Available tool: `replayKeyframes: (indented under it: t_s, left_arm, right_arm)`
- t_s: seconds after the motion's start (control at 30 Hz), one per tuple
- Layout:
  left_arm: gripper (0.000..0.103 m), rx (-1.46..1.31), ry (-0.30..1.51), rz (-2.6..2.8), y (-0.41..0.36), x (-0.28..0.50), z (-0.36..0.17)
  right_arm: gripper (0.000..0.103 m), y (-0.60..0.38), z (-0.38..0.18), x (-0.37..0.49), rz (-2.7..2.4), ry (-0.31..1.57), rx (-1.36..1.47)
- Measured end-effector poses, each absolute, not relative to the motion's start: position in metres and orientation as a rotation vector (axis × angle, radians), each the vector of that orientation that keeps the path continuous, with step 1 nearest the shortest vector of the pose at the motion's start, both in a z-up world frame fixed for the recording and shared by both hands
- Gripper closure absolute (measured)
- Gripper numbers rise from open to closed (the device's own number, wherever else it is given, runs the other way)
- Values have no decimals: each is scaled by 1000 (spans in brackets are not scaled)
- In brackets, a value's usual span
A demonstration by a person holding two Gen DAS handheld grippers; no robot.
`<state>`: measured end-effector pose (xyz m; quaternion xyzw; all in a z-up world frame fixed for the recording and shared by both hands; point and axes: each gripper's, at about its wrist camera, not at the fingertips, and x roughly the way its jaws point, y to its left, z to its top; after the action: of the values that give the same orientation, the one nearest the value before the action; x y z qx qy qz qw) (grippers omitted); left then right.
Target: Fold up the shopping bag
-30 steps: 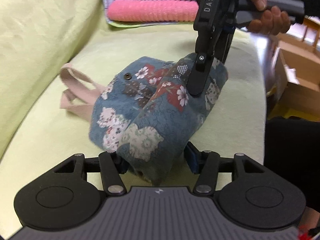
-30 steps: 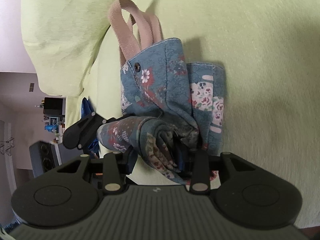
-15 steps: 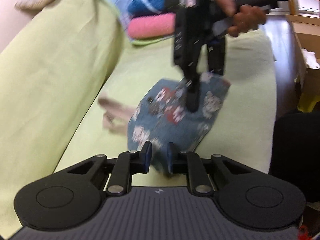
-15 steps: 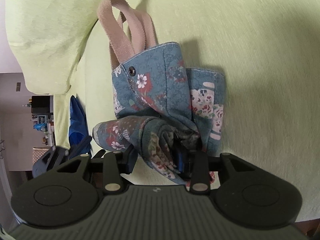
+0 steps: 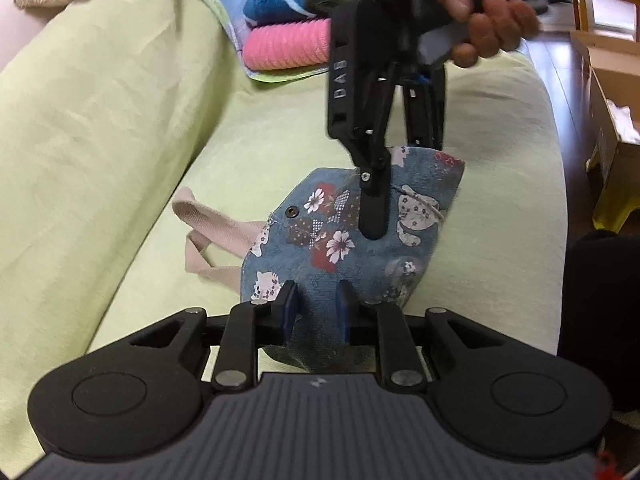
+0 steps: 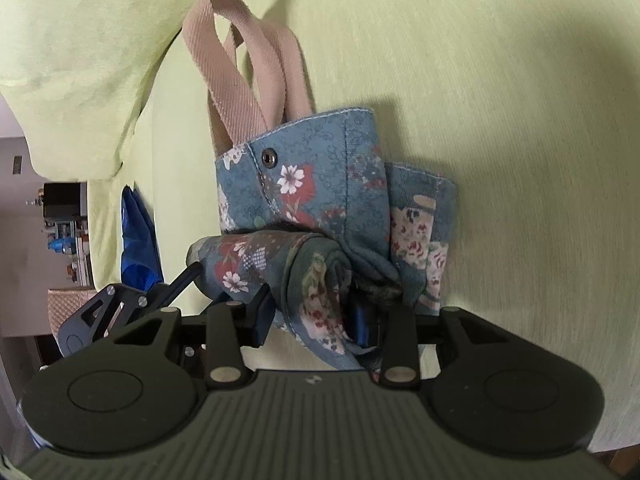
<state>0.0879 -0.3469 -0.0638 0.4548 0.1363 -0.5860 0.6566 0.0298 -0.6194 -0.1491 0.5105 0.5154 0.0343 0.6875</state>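
The blue floral shopping bag lies partly folded on the green sofa seat, its beige handles pointing toward the backrest. My left gripper has the bag's near edge between its pads. The fabric fills the narrow gap, and the jaws are opening slightly. My right gripper comes down from above, one finger on top of the bag and the other behind its far edge. In the right wrist view, that gripper is shut on a rolled fold of the bag, whose handles stand up behind.
Folded pink and blue towels are stacked at the far end of the seat. The backrest cushion rises on the left. A cardboard box stands on the floor to the right. A person's hand holds the right gripper's handle.
My left gripper drew back from the bag's near bulge, rose a little and narrowed onto its near edge. The bag now looks flatter. The right gripper kept its hold.
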Motion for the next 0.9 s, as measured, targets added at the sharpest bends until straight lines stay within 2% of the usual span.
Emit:
replayKeyframes:
  t_s: [0.3, 0.37, 0.43, 0.5, 0.6, 0.67, 0.73, 0.8, 0.9]
  left_arm:
    - [81, 982, 357, -1306, -351, 95, -63]
    - [81, 973, 371, -1305, -352, 96, -62]
    - [81, 969, 379, -1304, -354, 96, -61]
    - [81, 967, 382, -1302, -355, 96, -61]
    - [81, 951, 396, -1304, -355, 98, -60]
    - [81, 942, 407, -1306, -355, 100, -59]
    - [81, 930, 417, -1312, -356, 102, -59]
    - [80, 921, 423, -1315, -358, 103, -61]
    - [79, 892, 447, -1311, -365, 109, -61]
  right_arm:
    - [68, -594, -127, -15, -56, 865, 1046]
    - [65, -582, -114, -25, -123, 781, 959]
    - [58, -569, -97, -38, -242, 700, 807]
    - [58, -551, -79, -45, -341, 654, 590]
    - [66, -514, -63, -52, -342, 576, 306]
    - [81, -489, -63, -51, -296, 543, 146]
    - [82, -474, -76, -38, -299, 594, 52]
    - [79, -472, -93, -35, -305, 618, 27]
    - [78, -483, -98, -29, -317, 633, 100]
